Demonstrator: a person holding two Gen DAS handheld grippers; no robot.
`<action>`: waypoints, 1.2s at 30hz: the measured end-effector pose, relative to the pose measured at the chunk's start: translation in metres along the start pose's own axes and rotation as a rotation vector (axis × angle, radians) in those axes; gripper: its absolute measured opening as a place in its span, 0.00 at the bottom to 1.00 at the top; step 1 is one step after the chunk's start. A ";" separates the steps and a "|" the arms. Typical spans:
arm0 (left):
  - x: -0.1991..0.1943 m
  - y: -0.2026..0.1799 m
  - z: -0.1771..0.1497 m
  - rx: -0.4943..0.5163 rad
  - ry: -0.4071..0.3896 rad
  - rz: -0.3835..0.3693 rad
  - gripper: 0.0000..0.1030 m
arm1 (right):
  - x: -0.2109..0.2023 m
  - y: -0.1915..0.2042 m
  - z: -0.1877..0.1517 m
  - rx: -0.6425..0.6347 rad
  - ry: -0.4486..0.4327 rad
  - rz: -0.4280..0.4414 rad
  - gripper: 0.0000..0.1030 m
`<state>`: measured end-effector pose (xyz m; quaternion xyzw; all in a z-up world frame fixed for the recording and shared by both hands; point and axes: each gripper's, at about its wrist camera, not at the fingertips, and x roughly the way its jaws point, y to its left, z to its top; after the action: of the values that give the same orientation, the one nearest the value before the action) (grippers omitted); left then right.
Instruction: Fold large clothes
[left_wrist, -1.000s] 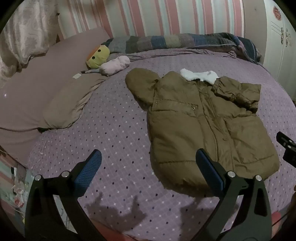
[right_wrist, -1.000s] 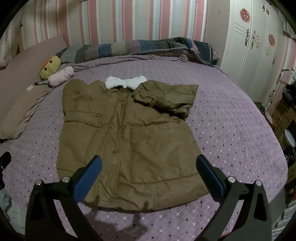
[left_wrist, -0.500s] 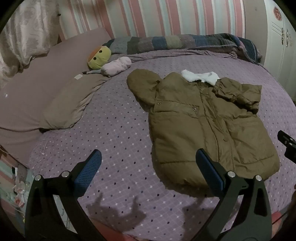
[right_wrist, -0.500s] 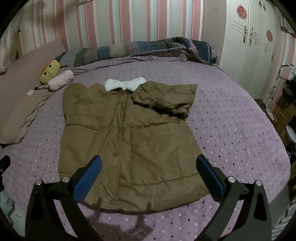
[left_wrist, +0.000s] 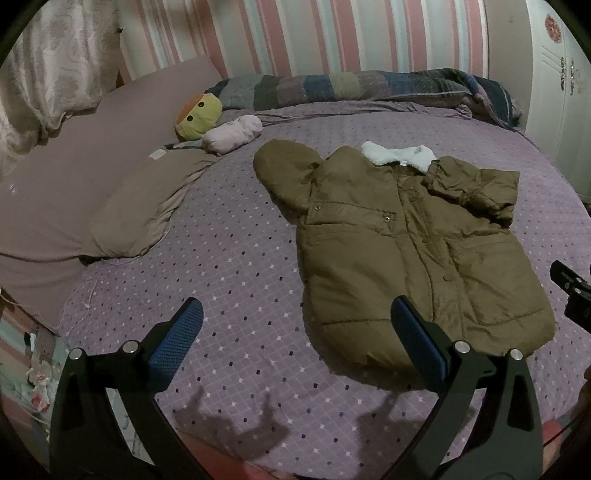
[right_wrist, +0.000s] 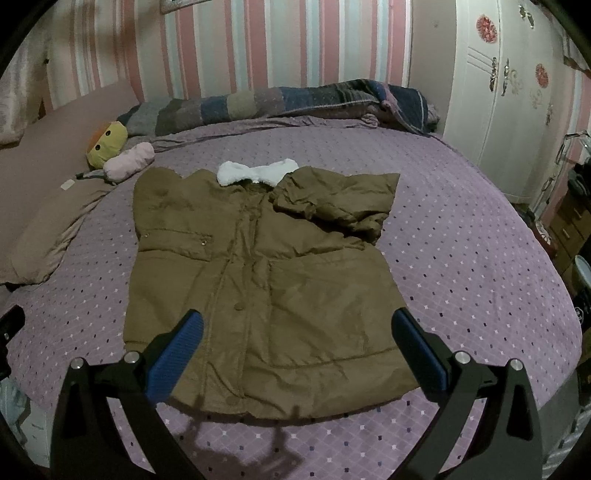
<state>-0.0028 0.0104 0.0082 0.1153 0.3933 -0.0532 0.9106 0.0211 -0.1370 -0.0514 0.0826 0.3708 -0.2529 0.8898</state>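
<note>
Olive jacket (right_wrist: 258, 273) is lying flat, front up, on the purple bedspread (left_wrist: 229, 280), 1 sleeve folded across its chest, white collar (right_wrist: 256, 171) at the far end. Left gripper (left_wrist: 295, 332) and right gripper (right_wrist: 297, 334) are both hovering spread wide, gripping nothing.

The wardrobe (right_wrist: 517, 110) and right tongs (left_wrist: 570, 295) are cut off at the frame edge.

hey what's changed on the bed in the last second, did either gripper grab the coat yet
No grab yet. Both the left gripper and right gripper stay open and empty; their views only drift slightly. The olive coat lies as before on the purple bedspread, one sleeve folded across its chest.
</note>
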 end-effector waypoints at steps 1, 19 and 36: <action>-0.004 -0.004 -0.003 0.001 -0.004 0.003 0.97 | -0.003 0.000 -0.001 0.003 -0.005 0.000 0.99; -0.014 -0.002 0.001 -0.009 -0.008 -0.025 0.97 | -0.027 -0.013 0.007 0.013 -0.034 0.024 0.99; -0.010 -0.002 0.004 -0.011 -0.002 -0.023 0.97 | -0.027 -0.024 0.010 0.034 -0.034 0.017 0.99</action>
<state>-0.0074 0.0079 0.0182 0.1056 0.3941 -0.0616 0.9109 -0.0012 -0.1504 -0.0246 0.0966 0.3507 -0.2530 0.8965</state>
